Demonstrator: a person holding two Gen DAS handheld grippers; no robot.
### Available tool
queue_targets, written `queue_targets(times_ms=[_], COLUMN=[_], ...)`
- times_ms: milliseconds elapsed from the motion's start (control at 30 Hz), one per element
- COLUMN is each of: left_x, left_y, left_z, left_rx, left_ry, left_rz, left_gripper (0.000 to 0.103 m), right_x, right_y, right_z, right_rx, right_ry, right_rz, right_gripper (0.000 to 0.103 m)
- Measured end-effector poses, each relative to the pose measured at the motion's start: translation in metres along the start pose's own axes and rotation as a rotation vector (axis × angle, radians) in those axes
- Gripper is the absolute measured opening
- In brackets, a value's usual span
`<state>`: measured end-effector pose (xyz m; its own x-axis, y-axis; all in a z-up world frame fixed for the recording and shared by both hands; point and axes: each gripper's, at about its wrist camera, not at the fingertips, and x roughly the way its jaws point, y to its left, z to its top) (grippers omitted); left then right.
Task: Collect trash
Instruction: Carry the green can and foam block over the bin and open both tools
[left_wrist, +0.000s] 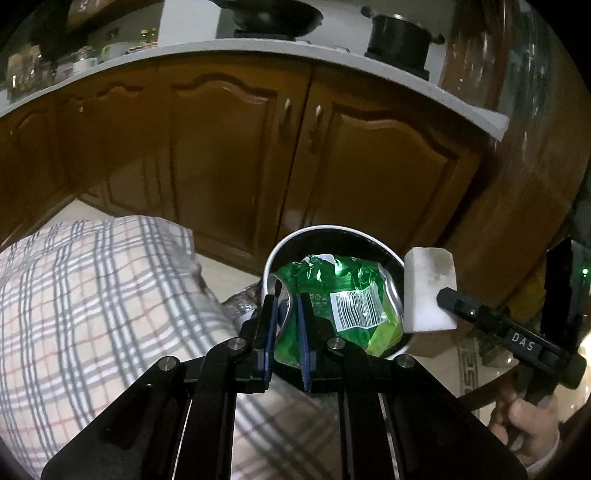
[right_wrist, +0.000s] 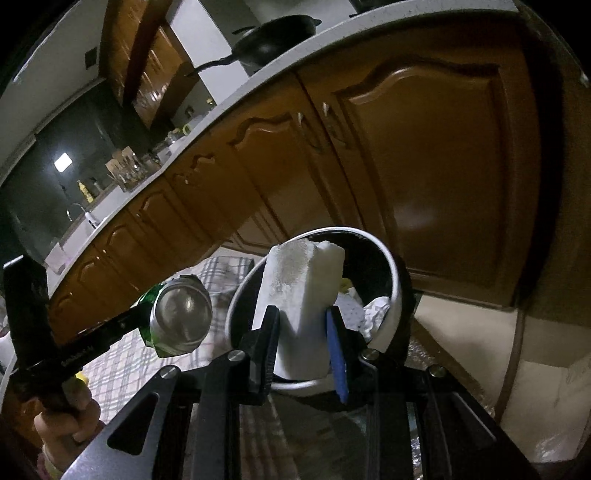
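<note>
My left tool (left_wrist: 286, 325) gripped the crushed green can (left_wrist: 343, 306) at lower centre, over the white bin (left_wrist: 280, 247); my right tool (right_wrist: 301, 328) clamped the sponge (right_wrist: 301, 291) there. Both remained undropped.

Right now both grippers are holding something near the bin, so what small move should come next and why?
Probably open the right gripper first. Its white foam block seems to sit over the open mouth of the white-rimmed bin, which already holds crumpled paper, so it should fall in. The left gripper, shut on the crushed green can, seems to hang beside the rim in the right wrist view and may need shifting first.
</note>
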<state>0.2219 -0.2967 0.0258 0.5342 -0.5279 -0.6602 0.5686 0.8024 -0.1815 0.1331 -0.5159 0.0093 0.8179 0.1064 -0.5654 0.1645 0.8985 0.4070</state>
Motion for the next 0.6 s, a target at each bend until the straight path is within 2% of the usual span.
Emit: queue_targets(times_ms=[267, 600], left_x=[0.038, 0.057], left_y=[-0.018, -0.022], left_z=[0.004, 0.002], left_rx=[0.035, 0.043], left_ry=[0.05, 0.077], left_rz=[0.009, 0.026], left_gripper=[0.01, 0.01], right_x=[0.024, 0.043], right_y=[-0.012, -0.015], right_z=[0.005, 0.009], right_rx=[-0.012, -0.017], right_ry=[0.056, 0.088], right_rz=[-0.025, -0.038], right_gripper=[0.027, 0.027])
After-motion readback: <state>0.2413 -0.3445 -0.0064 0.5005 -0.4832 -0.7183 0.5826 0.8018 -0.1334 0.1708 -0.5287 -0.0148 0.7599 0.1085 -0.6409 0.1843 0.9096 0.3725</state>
